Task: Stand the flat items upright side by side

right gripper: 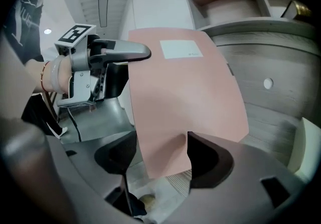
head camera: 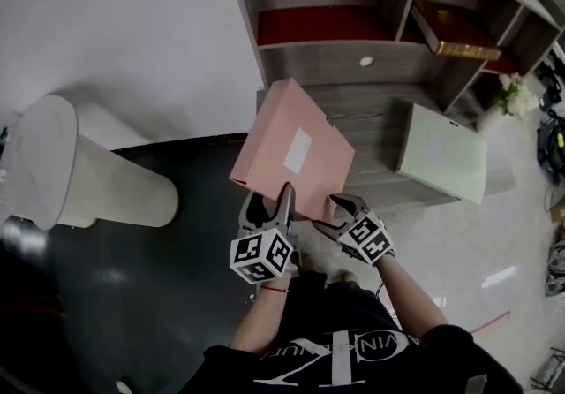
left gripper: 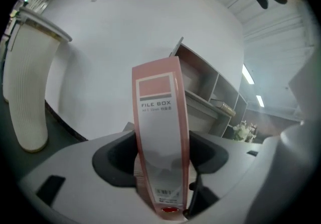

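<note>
A pink file box [head camera: 291, 149] hangs tilted in the air in front of a grey wooden shelf unit [head camera: 353, 56], held at its near edge by both grippers. My left gripper [head camera: 272, 198] is shut on the box's spine [left gripper: 159, 132], which bears a white "FILE BOX" label and stands upright between the jaws. My right gripper [head camera: 340, 205] is shut on the near right corner; in the right gripper view the box's broad pink face [right gripper: 185, 97] slants up from between the jaws. A pale green file box [head camera: 441, 154] lies flat on the unit's lower ledge, to the right.
The shelf unit has open cubbies with red floors; a gold-edged book [head camera: 459, 48] leans in the right one. White flowers [head camera: 516, 96] stand at the far right. A white ribbed cylinder [head camera: 88, 176] stands on the dark floor at the left, before a white wall.
</note>
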`<state>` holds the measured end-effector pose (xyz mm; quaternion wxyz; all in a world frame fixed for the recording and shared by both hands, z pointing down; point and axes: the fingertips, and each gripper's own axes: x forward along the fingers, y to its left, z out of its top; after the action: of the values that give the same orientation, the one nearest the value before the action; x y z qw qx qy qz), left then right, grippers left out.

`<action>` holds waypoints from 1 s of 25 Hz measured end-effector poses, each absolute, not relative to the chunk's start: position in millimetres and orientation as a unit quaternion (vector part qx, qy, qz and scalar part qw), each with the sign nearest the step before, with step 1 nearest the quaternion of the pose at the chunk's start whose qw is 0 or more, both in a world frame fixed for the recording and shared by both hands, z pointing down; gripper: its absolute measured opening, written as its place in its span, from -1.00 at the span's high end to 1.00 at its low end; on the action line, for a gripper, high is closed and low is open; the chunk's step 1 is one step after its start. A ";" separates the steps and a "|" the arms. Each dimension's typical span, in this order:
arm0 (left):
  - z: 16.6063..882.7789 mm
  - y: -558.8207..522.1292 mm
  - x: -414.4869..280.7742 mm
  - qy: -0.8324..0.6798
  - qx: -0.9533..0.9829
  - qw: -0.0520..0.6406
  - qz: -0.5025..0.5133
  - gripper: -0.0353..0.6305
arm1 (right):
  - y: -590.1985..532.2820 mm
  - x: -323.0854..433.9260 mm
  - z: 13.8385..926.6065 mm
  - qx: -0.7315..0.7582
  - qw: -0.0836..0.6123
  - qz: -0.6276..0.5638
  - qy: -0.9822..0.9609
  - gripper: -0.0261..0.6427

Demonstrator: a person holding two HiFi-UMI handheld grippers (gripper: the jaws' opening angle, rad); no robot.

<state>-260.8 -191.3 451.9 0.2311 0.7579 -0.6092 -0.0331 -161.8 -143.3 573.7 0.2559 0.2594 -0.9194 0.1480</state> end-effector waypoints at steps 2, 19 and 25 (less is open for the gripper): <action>446.0 -197.0 -262.0 -0.613 0.763 0.205 -0.016 0.01 | -151.4 -170.6 572.4 0.266 0.254 0.148 -0.918 -0.05; 429.3 -243.5 -251.5 -0.622 0.771 0.124 0.057 0.01 | -219.7 -204.8 558.3 0.257 0.216 0.137 -0.932 -0.22; 425.7 -259.2 -242.4 -0.638 0.758 0.119 0.067 0.03 | -244.9 -206.7 562.6 0.205 0.231 0.129 -0.942 -0.18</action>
<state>-242.4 -259.2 425.7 0.1185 0.7580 -0.6379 0.0667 -206.7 -244.9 562.6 0.2313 0.2053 -0.9421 0.1294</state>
